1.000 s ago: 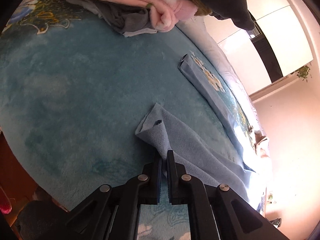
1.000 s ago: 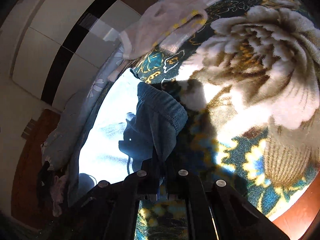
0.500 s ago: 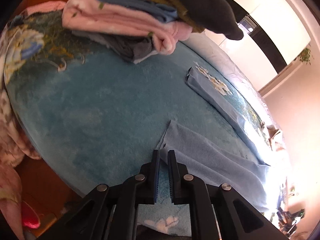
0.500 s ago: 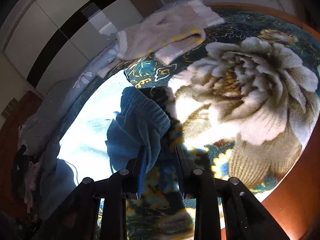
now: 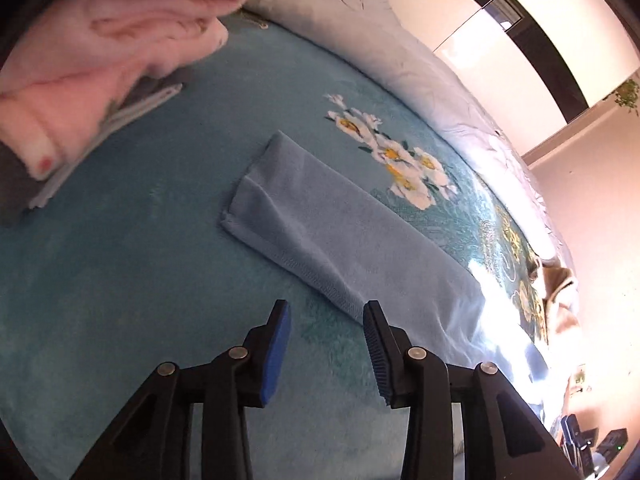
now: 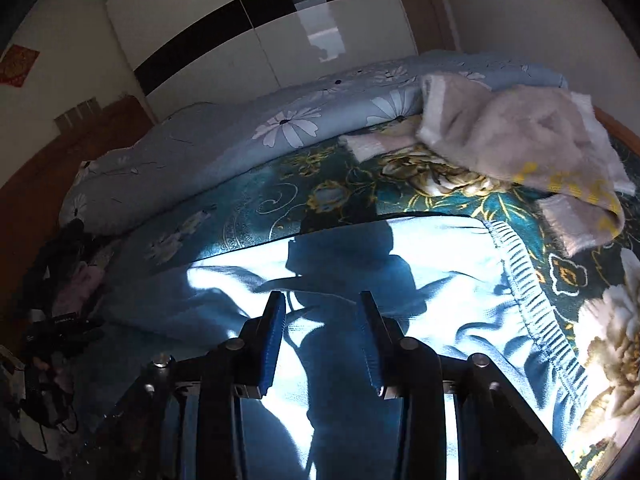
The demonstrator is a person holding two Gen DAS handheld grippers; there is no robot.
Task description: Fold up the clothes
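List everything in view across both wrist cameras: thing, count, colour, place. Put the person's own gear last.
blue garment: one, light blue, laid flat on the blanket ahead of both grippers; elastic waistband end in the right wrist view.
blanket: one, teal plush with white and gold flowers, covers the bed.
folded pile: one stack, pink on top of grey with an olive piece above, upper left of the left wrist view.
beige towel: one, beige with yellow marks, crumpled on the blanket at the far right.
quilt: one, pale blue with white daisies, bunched along the far bed edge.
wardrobe: one, white with a black band, behind the bed.
left gripper: one, black with blue pads, jaws apart, empty.
right gripper: one, black with blue pads, jaws apart, empty.
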